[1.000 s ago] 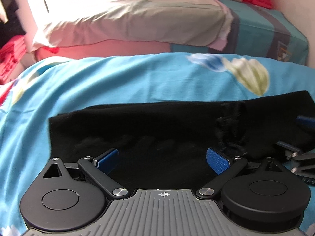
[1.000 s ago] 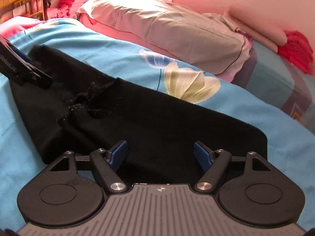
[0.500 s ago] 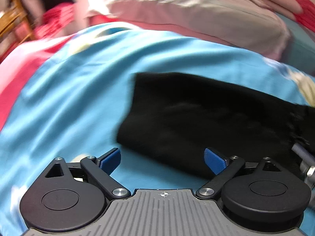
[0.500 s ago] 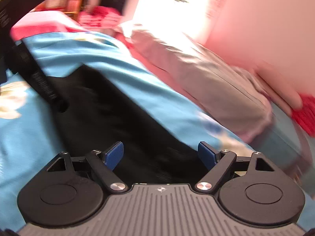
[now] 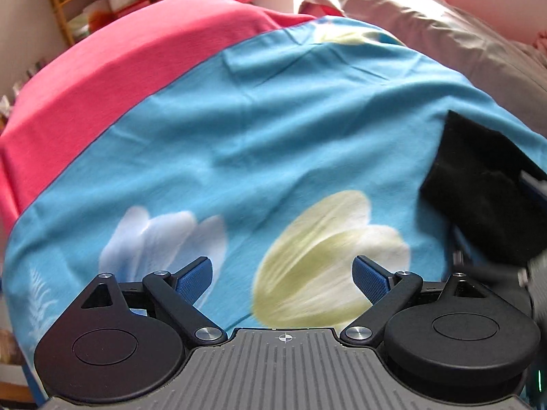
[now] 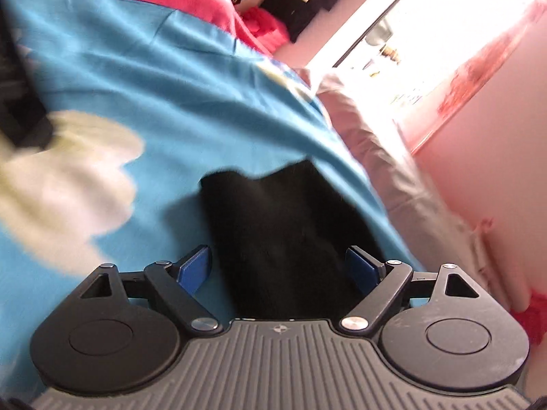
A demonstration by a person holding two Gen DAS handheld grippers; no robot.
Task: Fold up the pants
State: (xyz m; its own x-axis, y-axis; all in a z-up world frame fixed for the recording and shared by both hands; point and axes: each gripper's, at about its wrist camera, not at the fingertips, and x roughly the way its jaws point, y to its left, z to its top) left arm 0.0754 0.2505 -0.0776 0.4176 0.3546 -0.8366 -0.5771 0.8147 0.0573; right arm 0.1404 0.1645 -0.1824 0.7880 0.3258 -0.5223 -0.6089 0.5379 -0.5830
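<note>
The black pants (image 5: 485,191) lie folded flat on the blue flowered bedsheet (image 5: 259,143), at the right edge of the left wrist view. My left gripper (image 5: 282,277) is open and empty above a yellow tulip print, left of the pants. In the right wrist view the pants (image 6: 283,235) lie on the sheet straight ahead. My right gripper (image 6: 280,268) is open, its blue pads (image 6: 195,266) on either side of the cloth's near end, closed on nothing. The right gripper also shows blurred at the right edge of the left wrist view (image 5: 533,184).
A pink cover (image 5: 112,61) lies over the sheet's far left side. A beige pillow (image 5: 444,37) lies at the head of the bed. A wooden shelf (image 5: 102,3) with red cloth stands beyond. A bright window (image 6: 427,17) and a pink wall (image 6: 495,143) are to the right.
Both grippers have swung left along the bed. The left one has left the pants and now faces bare sheet. The right one now faces the pants' left end. Both stayed open.
</note>
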